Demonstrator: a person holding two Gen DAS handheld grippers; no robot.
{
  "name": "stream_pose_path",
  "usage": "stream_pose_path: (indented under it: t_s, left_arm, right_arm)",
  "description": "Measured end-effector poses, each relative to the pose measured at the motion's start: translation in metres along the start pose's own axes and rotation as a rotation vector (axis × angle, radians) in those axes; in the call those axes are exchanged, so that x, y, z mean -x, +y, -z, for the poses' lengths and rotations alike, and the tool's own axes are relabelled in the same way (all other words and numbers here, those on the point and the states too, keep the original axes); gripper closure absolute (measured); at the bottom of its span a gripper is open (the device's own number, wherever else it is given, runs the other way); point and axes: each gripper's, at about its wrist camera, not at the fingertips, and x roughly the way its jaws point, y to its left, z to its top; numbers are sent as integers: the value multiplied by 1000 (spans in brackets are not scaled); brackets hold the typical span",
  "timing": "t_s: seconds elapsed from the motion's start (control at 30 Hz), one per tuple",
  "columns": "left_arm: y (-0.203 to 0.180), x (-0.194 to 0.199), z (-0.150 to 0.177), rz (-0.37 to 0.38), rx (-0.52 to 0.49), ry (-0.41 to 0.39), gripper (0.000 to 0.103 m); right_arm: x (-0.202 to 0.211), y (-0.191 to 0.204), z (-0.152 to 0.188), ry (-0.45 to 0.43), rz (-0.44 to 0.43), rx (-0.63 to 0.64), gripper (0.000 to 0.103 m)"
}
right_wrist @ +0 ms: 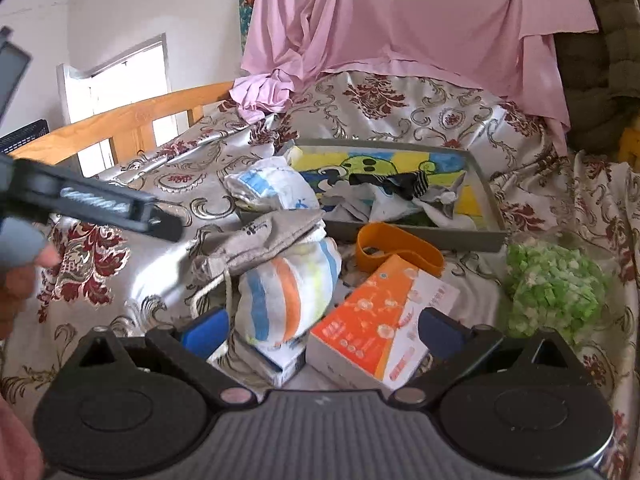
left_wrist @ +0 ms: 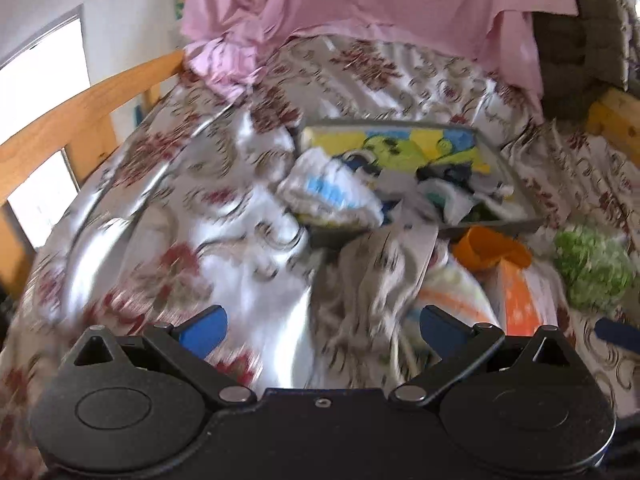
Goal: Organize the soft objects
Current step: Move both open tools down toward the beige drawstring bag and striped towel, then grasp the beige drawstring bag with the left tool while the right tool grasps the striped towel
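A grey tray [right_wrist: 490, 196] with a cartoon-print bottom lies on the bed and holds several socks and cloths; it also shows in the left wrist view [left_wrist: 516, 184]. A white-and-blue sock [right_wrist: 272, 188] rests on its left rim. A grey drawstring pouch [right_wrist: 264, 240] lies over a striped sock [right_wrist: 288, 292]. My right gripper [right_wrist: 322, 330] is open just before the striped sock. My left gripper [left_wrist: 322, 330] is open above the pouch [left_wrist: 372, 276]; its view is blurred. It also appears at the left of the right wrist view [right_wrist: 168, 226].
An orange band [right_wrist: 400, 248], an orange-white box [right_wrist: 384, 320] and a bag of green foam bits [right_wrist: 556, 284] lie right of the socks. A wooden rail [right_wrist: 132, 120] runs along the left. Pink cloth [right_wrist: 400, 20] hangs behind.
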Motion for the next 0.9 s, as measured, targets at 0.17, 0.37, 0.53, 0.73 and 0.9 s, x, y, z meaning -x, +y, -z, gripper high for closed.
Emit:
stream_pose_path:
  t_s: [0.17, 0.37, 0.53, 0.73, 0.9]
  left_arm:
    - [-5, -29, -5, 56, 14, -50, 1]
    - [-12, -70, -14, 139, 33, -66, 1]
    - [-10, -96, -7, 226, 47, -17, 1]
    - [8, -113, -3, 284, 142, 33, 8]
    - [12, -120, -1, 296, 134, 55, 19]
  right_arm:
    - [-26, 4, -10, -32, -33, 20, 0]
    - [-56, 13, -11, -28, -23, 95, 0]
    - [-69, 17, -11, 4, -49, 102, 0]
    - [-84, 22, -10, 44, -48, 115, 3]
    - [-89, 22, -11, 49, -48, 101, 10]
